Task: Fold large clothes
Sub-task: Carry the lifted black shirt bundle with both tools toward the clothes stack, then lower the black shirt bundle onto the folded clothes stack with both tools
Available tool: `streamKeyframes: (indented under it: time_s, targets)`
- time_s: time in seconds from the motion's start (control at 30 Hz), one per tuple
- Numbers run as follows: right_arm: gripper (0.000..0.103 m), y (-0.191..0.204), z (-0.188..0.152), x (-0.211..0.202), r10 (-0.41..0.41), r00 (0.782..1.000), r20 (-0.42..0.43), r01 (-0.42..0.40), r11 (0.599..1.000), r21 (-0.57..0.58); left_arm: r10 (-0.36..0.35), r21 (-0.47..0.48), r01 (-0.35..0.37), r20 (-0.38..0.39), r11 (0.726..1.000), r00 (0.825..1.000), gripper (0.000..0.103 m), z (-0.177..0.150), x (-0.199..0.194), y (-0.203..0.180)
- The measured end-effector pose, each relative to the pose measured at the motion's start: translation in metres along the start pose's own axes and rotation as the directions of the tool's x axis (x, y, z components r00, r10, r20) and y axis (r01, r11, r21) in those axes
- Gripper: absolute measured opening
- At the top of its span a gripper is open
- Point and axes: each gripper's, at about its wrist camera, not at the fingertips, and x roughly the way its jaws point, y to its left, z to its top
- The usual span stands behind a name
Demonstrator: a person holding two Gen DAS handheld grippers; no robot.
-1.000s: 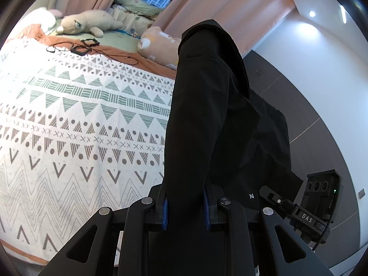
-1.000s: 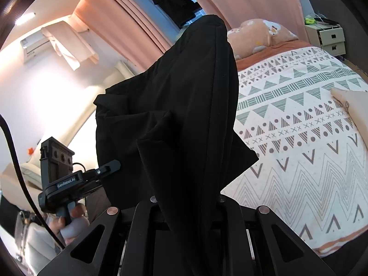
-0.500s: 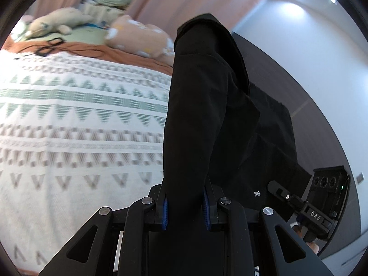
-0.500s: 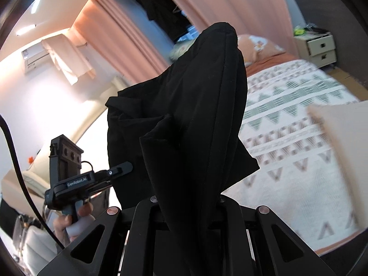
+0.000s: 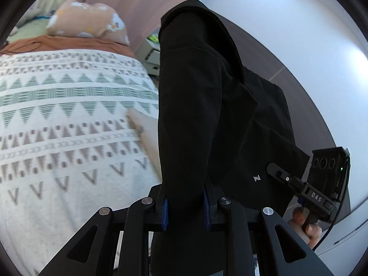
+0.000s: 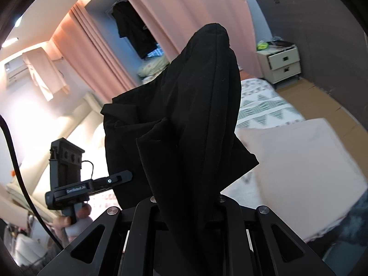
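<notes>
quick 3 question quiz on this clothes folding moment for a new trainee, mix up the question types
1. True or false: both the left gripper and the right gripper are clamped on the black garment.
2. Multiple choice: what lies on the patterned bedspread at its far end in the left wrist view? A) a peach pillow with white flowers B) a laptop C) a stack of books
3. Fill in: in the right wrist view, the white nightstand has ___ drawers showing.

Key: 1 true. 2 A, the peach pillow. 3 two.
</notes>
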Motion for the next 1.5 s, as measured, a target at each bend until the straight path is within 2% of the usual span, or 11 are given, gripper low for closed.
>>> streamKeyframes:
  time_s: [0.47, 0.77, 1.0, 1.07, 1.1, 1.2, 1.27, 1.33, 1.4, 1.47, 1.5]
  targets:
    - [0.015, -0.084, 0.042, -0.013, -0.16, 0.986, -0.04, 0.16, 0.987, -0.009, -0.084, 0.003, 0.085, -0.123, 0.996, 0.989, 0.023, 0.015, 0.131, -0.034]
    - [0.015, -0.138, 0.058, 0.027, -0.21, 0.971, -0.114, 0.213, 0.977, 0.015, -0.076, -0.022, 0.073, -0.202, 0.997, 0.976, 0.023, 0.026, 0.2, -0.018]
    - [0.015, -0.165, 0.067, 0.068, -0.23, 0.952, -0.201, 0.237, 0.971, 0.013, -0.108, -0.095, 0.086, -0.254, 0.992, 0.961, 0.023, 0.026, 0.228, 0.01]
    - [0.017, -0.176, 0.065, 0.079, -0.258, 0.939, -0.226, 0.266, 0.964, 0.006, -0.112, -0.123, 0.081, -0.268, 0.989, 0.957, 0.024, 0.026, 0.237, 0.021]
    - [0.02, -0.181, 0.065, 0.088, -0.306, 0.92, -0.246, 0.317, 0.948, 0.009, -0.105, -0.127, 0.072, -0.276, 0.989, 0.955, 0.024, 0.024, 0.24, 0.025]
    - [0.042, -0.198, 0.061, 0.104, -0.444, 0.847, -0.292, 0.472, 0.881, 0.029, -0.046, -0.129, 0.004, -0.328, 0.992, 0.943, 0.03, 0.024, 0.259, 0.038]
    - [0.044, -0.204, 0.056, 0.106, -0.511, 0.808, -0.292, 0.545, 0.838, 0.041, 0.015, -0.114, -0.06, -0.361, 0.992, 0.932, 0.033, 0.023, 0.269, 0.044]
    - [0.045, -0.206, 0.053, 0.096, -0.545, 0.795, -0.266, 0.577, 0.815, 0.056, 0.016, -0.109, -0.059, -0.36, 0.992, 0.933, 0.035, 0.022, 0.27, 0.049]
    - [0.047, -0.205, 0.045, 0.073, -0.557, 0.798, -0.231, 0.59, 0.801, 0.102, -0.002, -0.117, -0.043, -0.356, 0.992, 0.934, 0.038, 0.024, 0.268, 0.055]
    - [0.058, -0.209, 0.029, 0.045, -0.58, 0.791, -0.194, 0.609, 0.778, 0.156, -0.013, -0.137, -0.038, -0.352, 0.99, 0.936, 0.039, 0.026, 0.264, 0.063]
    - [0.059, -0.211, 0.021, 0.036, -0.591, 0.786, -0.181, 0.617, 0.768, 0.172, -0.014, -0.141, -0.037, -0.344, 0.989, 0.939, 0.04, 0.027, 0.26, 0.065]
